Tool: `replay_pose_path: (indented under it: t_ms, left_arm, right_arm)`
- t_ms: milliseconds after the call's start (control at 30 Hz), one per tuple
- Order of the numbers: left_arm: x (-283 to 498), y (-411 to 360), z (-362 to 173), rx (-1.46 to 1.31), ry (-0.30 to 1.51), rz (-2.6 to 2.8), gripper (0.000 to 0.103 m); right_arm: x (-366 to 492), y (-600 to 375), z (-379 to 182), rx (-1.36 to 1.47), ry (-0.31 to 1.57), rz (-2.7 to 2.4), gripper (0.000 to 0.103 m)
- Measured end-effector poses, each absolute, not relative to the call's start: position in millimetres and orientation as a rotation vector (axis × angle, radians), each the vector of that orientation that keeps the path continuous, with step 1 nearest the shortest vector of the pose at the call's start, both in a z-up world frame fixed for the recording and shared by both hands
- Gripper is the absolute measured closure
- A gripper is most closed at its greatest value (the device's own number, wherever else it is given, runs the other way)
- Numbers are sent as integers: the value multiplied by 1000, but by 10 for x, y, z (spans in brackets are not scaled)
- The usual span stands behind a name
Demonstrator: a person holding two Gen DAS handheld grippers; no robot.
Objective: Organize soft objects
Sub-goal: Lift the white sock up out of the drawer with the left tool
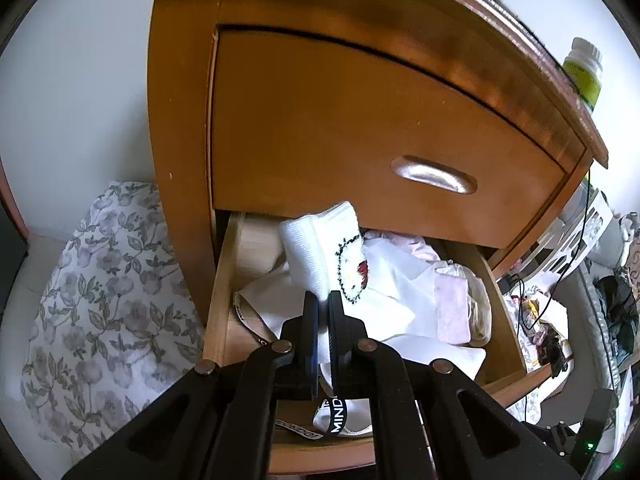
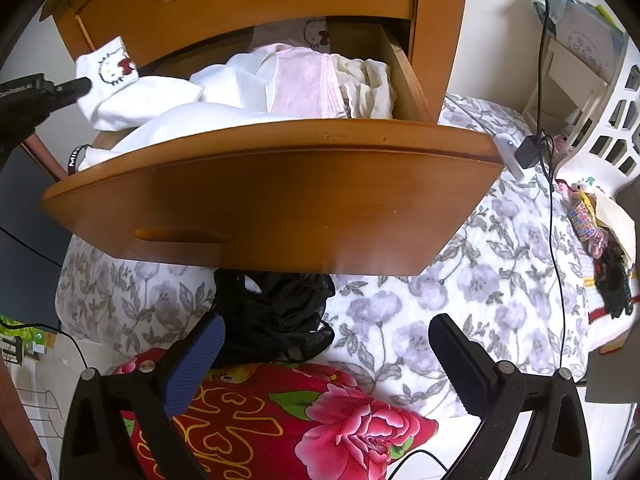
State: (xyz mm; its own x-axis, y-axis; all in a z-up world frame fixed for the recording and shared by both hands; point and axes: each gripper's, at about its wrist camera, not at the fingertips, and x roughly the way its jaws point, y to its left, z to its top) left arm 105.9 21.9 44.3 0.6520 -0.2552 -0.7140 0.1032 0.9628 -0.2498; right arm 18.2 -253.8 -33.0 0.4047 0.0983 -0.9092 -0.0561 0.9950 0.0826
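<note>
Above open drawer (image 1: 224,280), left gripper (image 1: 323,300) pinches white sock (image 1: 316,248)

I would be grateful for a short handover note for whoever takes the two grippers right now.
Left gripper: shut on the white cat-face sock, held above the open lower drawer.
Right gripper: open, empty, hovering over the black garment on the floral bedding.
Done: drawer open, white and pink clothes piled inside.
Left: release the sock into the drawer, probably store the black garment, close the drawer.
</note>
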Motion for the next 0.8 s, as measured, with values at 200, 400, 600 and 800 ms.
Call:
replay_pose_path:
  t_ms: [200,400,600,800]
  left_arm:
    - [1002,242,509,-204,800,-216,99]
    - [953,242,581,-209,765,-229,99]
    - [886,257,742,-211,714,-246,99]
    - [746,278,979,-215,647,-262,99]
  right_arm:
    - [208,-2547,-396,42,1165,97,0]
    - [260,-2554,-464,43,1180,95,0]
    - [294,-2552,-526,46,1193,93,0]
    - [296,-2549,-524,46,1192,93,0]
